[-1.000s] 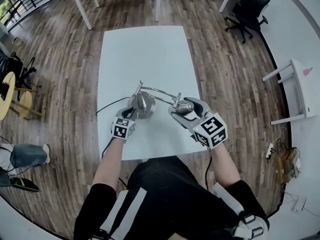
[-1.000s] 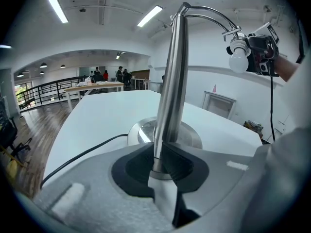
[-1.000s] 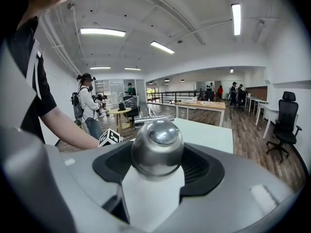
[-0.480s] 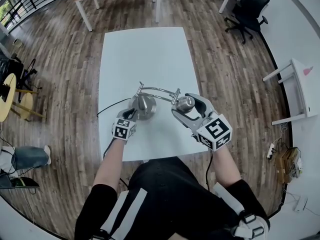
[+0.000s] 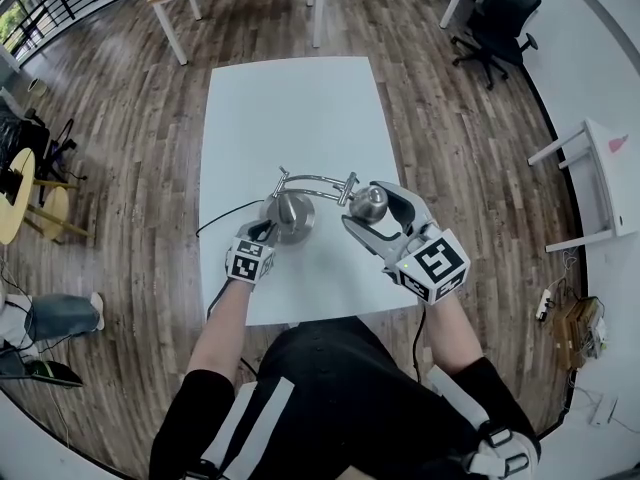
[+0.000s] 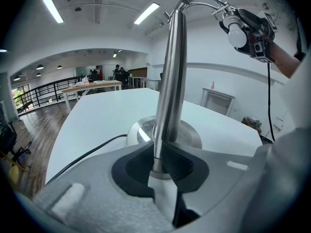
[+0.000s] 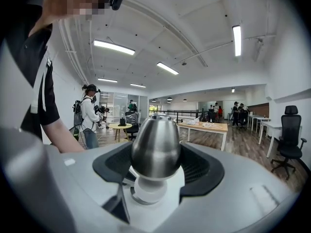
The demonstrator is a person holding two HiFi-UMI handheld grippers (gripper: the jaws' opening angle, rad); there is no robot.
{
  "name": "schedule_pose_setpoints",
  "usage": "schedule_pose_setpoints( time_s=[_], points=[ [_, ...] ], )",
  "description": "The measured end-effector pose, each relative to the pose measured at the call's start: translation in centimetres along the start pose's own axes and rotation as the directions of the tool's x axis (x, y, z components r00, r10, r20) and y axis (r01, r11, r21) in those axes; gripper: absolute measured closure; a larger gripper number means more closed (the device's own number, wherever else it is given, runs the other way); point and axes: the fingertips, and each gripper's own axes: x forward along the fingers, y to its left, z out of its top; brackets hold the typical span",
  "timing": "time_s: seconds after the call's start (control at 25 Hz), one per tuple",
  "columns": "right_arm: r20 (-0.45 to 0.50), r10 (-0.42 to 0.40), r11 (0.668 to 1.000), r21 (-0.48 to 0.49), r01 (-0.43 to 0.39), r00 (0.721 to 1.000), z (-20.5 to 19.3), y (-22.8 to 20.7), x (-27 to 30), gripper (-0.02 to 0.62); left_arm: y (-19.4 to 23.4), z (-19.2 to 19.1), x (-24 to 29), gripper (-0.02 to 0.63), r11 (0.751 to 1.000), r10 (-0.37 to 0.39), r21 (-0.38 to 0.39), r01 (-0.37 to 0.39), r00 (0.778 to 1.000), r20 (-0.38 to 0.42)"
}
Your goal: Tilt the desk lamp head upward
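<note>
From overhead, the head view looks steeply down on the worktop (image 5: 290,108); both gripper views sit close, facing the shared lamp (image 5: 290,213).

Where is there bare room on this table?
The table's whole far half, beyond the lamp arm, is bare. The near edge is crowded: left gripper on the lamp stem, right gripper on the lamp head.
</note>
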Motion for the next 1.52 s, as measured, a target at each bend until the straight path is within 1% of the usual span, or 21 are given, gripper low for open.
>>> schedule_pose_setpoints(
  time_s=[0.64, 0.96, 1.52],
  points=[
    [0.107, 0.038, 0.998, -0.060, -0.031, 0.994, 4.7, 0.2, 1.4, 0.295, -0.1, 0.1, 0.2, 0.546, 1.000, -0.003, 0.006, 0.003, 1.000, -0.023],
    [0.136, 0.066, 0.995, -0.084, -0.054, 0.989, 5.9, 0.3, 1.9, 0.295, -0.5, 0.0, 0.3, 0.546, 1.000, 0.001, 0.004, -0.001, 1.000, -0.024],
    [0.146, 0.101, 0.990, -0.118, -0.084, 0.984, 8.6, 0.3, 3.8, 0.295, -0.3, 0.1, 0.3, 0.546, 1.000, -0.001, 0.001, 0.001, 1.000, -0.030]
  ],
)
